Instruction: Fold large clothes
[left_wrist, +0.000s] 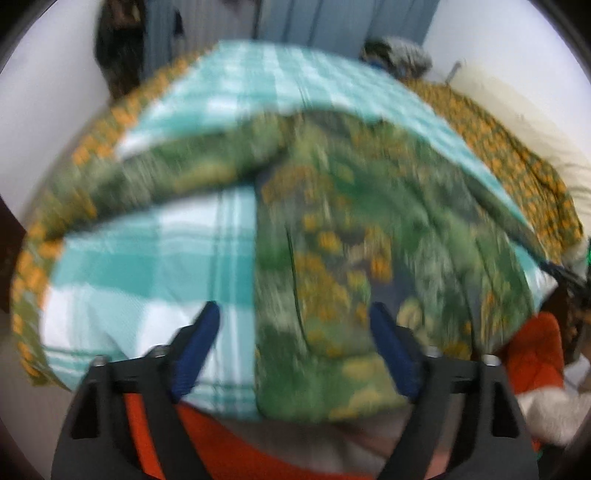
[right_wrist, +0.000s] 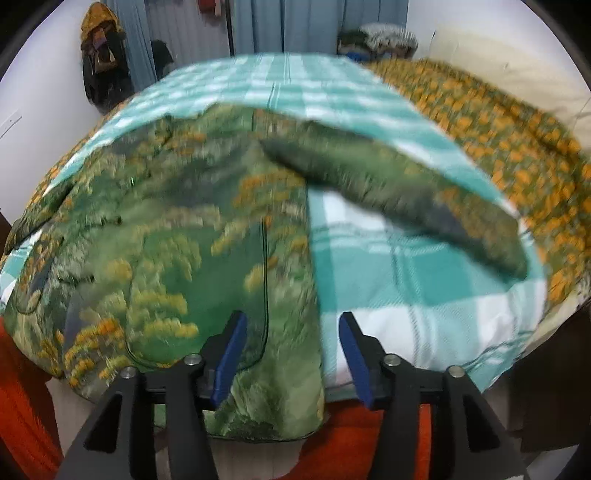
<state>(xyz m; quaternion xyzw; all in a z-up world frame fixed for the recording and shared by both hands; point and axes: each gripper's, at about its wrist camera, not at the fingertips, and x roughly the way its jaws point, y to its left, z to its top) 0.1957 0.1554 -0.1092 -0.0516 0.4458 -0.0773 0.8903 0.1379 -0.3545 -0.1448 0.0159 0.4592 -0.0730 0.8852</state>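
Both sets of jaws stand apart with nothing between them, the left gripper (left_wrist: 291, 325) wide and the right gripper (right_wrist: 291, 334) a bit narrower. The green floral garment (right_wrist: 192, 236) lies flat on the teal checked blanket (right_wrist: 413, 280), hem at the near bed edge, one sleeve (right_wrist: 399, 195) stretched right. I'd grab that sleeve next and fold it squarely across the body, both hands angling down over the near edge.

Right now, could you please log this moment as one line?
left tool: open, empty | right tool: open, empty | green floral garment: on checked blanket, sleeve out
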